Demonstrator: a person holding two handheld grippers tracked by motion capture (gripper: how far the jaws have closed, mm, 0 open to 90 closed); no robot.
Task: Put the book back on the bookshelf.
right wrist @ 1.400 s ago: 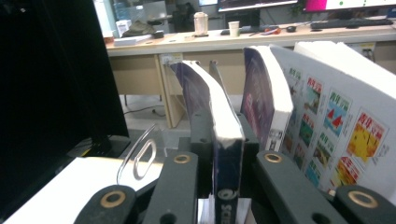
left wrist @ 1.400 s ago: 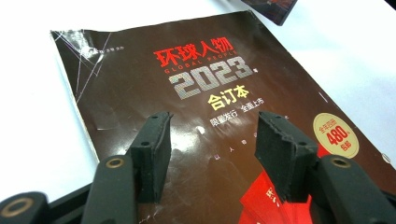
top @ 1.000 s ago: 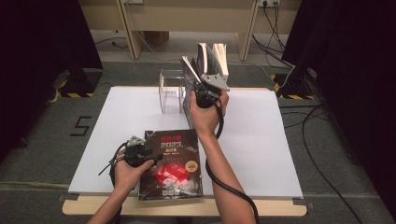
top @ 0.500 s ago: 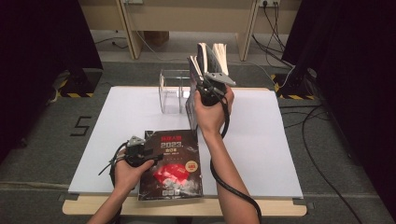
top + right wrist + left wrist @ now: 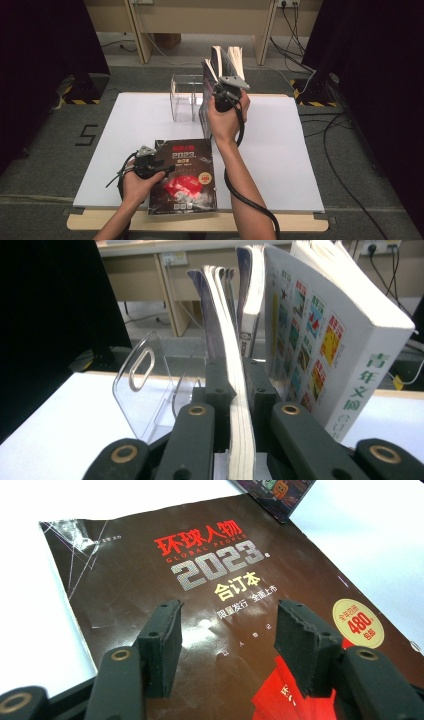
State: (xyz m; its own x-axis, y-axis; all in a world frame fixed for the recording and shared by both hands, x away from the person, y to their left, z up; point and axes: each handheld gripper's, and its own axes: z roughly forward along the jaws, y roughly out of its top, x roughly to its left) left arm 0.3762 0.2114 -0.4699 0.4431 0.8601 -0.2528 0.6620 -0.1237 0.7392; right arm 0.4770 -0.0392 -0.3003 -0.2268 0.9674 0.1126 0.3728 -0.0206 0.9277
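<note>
Right claw (image 5: 239, 390) at the far middle of the counter (image 5: 300, 150); its jaws have just been closing and now pinch an upright magazine (image 5: 227, 340) by its edge, pads pressing both faces; the magazine stands just beside a thick book (image 5: 340, 340) on its right and a clear rack (image 5: 145, 385) on its left. Left claw (image 5: 227, 630) at the near edge, jaws spread, hovering over a dark flat magazine (image 5: 200, 570) lying face up on the counter; nothing between the pads.
</note>
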